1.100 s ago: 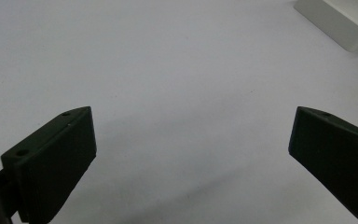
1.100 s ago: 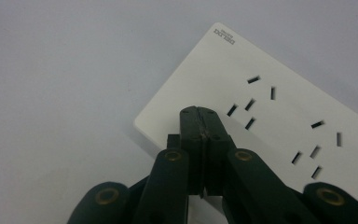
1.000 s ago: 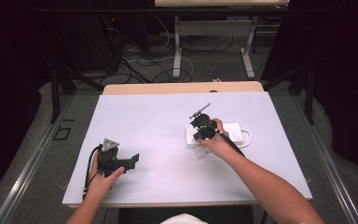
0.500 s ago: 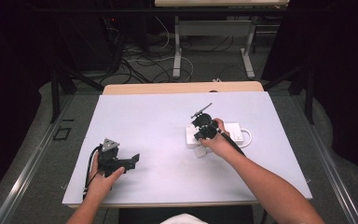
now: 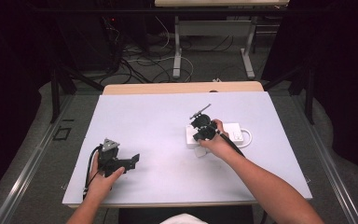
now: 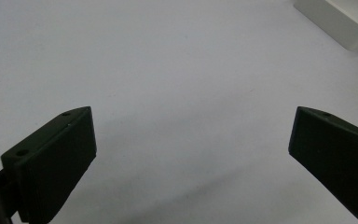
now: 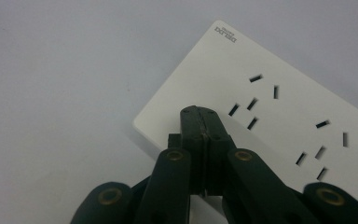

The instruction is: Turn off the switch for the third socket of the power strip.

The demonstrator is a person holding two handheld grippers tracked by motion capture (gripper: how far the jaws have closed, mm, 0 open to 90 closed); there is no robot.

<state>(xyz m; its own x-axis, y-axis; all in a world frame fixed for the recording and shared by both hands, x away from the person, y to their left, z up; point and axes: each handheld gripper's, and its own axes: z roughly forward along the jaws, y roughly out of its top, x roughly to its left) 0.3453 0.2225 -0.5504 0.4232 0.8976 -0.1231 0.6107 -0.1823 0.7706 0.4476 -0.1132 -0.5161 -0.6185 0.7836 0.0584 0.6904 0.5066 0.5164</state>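
Note:
A white power strip (image 5: 230, 133) lies flat on the right half of the white table (image 5: 158, 116); its several slot sockets face up (image 7: 279, 102). My right gripper (image 5: 199, 135) points down at the strip's left end, and its jaws (image 7: 200, 114) are shut tight together just above that end with nothing between them. My left gripper (image 5: 131, 161) rests low over the table's front left, pointing right. Its jaws stand wide open (image 6: 191, 140) over bare table, and one end of the power strip (image 6: 335, 21) shows far ahead of it.
The strip's white cable (image 5: 248, 135) loops off its right end. A small white block (image 5: 200, 151) lies on the table just by the right hand. A wooden table edge (image 5: 182, 87) runs along the back; cables and desk legs (image 5: 177, 60) are on the floor beyond.

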